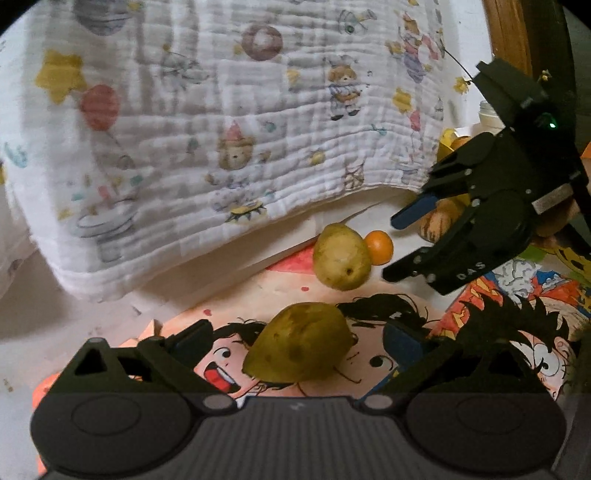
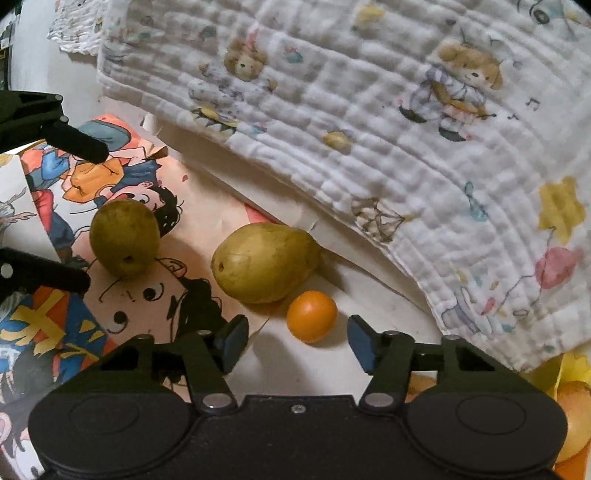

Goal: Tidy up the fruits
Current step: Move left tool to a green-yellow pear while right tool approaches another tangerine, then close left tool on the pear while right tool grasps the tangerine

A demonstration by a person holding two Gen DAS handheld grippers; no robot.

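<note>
Indoors, two handheld grippers hover over a surface papered with bright cartoon comic pages (image 2: 122, 306), where fruit lies loose. A white muslin blanket (image 1: 229, 122) printed with teddy bears, stars and balloons drapes over the far side, its hem hanging just above the fruit. The left gripper (image 1: 295, 343) has its blue-padded fingers spread wide on either side of a green-brown pear (image 1: 301, 345) resting on a drawn face; the pads stand clear of it. Beyond it a second, yellower pear (image 1: 341, 256) lies against the blanket's edge with a small orange citrus fruit (image 1: 380, 246) touching its far side.

From the right wrist view, the right gripper (image 2: 297, 341) is partly open, its pads flanking the small citrus (image 2: 312, 315) without pressing on it; the fruit sits on bare pale surface just off the comic page's edge. More yellow and orange fruit (image 2: 570, 417) shows at the lower right corner, under the blanket's hem. A wooden post (image 1: 508, 33) rises behind the blanket at the upper right of the left wrist view.
</note>
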